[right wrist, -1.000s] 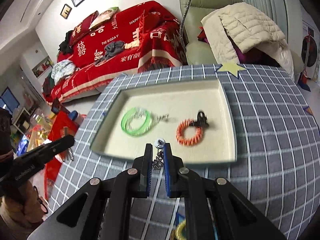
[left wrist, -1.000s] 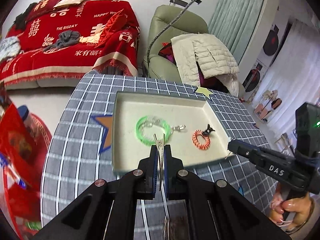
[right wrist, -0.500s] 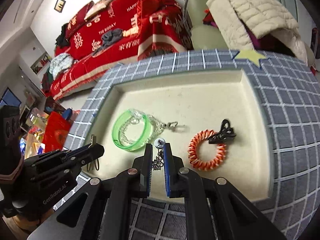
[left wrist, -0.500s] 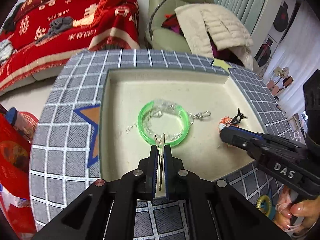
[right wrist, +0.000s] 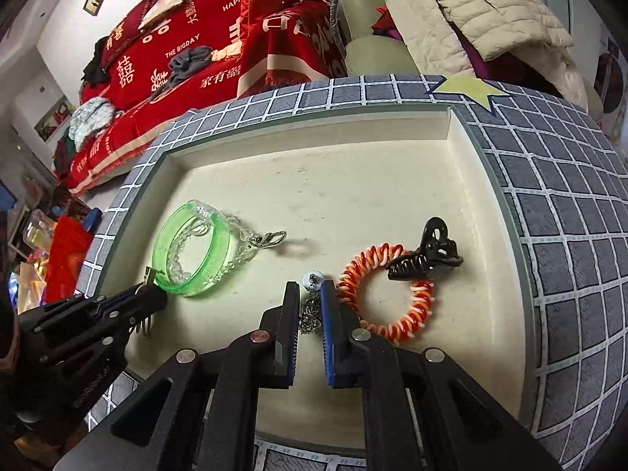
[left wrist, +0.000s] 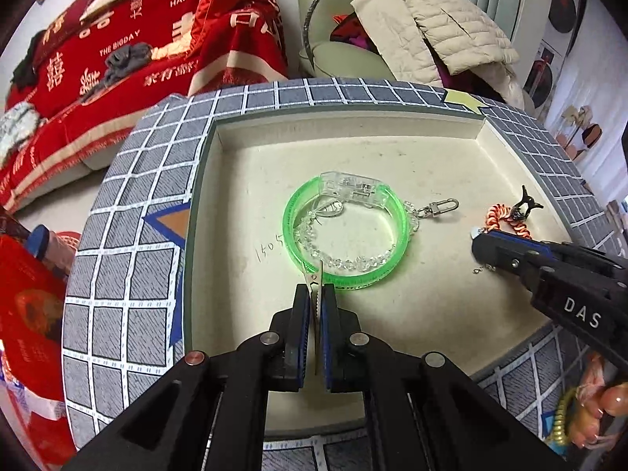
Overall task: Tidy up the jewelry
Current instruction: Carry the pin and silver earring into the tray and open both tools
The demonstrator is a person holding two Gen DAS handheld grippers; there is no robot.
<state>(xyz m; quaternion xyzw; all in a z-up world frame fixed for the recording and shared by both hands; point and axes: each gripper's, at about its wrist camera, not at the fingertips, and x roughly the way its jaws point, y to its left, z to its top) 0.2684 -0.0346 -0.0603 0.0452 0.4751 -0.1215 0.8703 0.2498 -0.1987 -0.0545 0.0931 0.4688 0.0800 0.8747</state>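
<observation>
A cream tray (left wrist: 392, 137) (right wrist: 353, 165) sits on the checked table. In it lie a green bangle (left wrist: 345, 231) (right wrist: 192, 251) with a clear bead chain and clasp (left wrist: 439, 207) (right wrist: 271, 238), an orange-white coil hair tie (right wrist: 388, 290) (left wrist: 506, 216) and a black claw clip (right wrist: 428, 253) (left wrist: 526, 203). My left gripper (left wrist: 314, 294) (right wrist: 151, 288) is shut on a thin metal hair clip (left wrist: 316, 274), low over the tray beside the bangle's near edge. My right gripper (right wrist: 310, 294) (left wrist: 481, 239) is shut on a small metal earring (right wrist: 312, 306) just left of the coil tie.
The round table has a grey checked cloth (left wrist: 129, 274) (right wrist: 569, 255) with star patches. Behind it stand a red-covered sofa (left wrist: 117, 47) and a green armchair with a beige jacket (left wrist: 431, 27). Red bags (left wrist: 27, 314) lie on the floor at left.
Both grippers have moved forward and down over the tray, each with its item still held. The tray's contents have not moved.
</observation>
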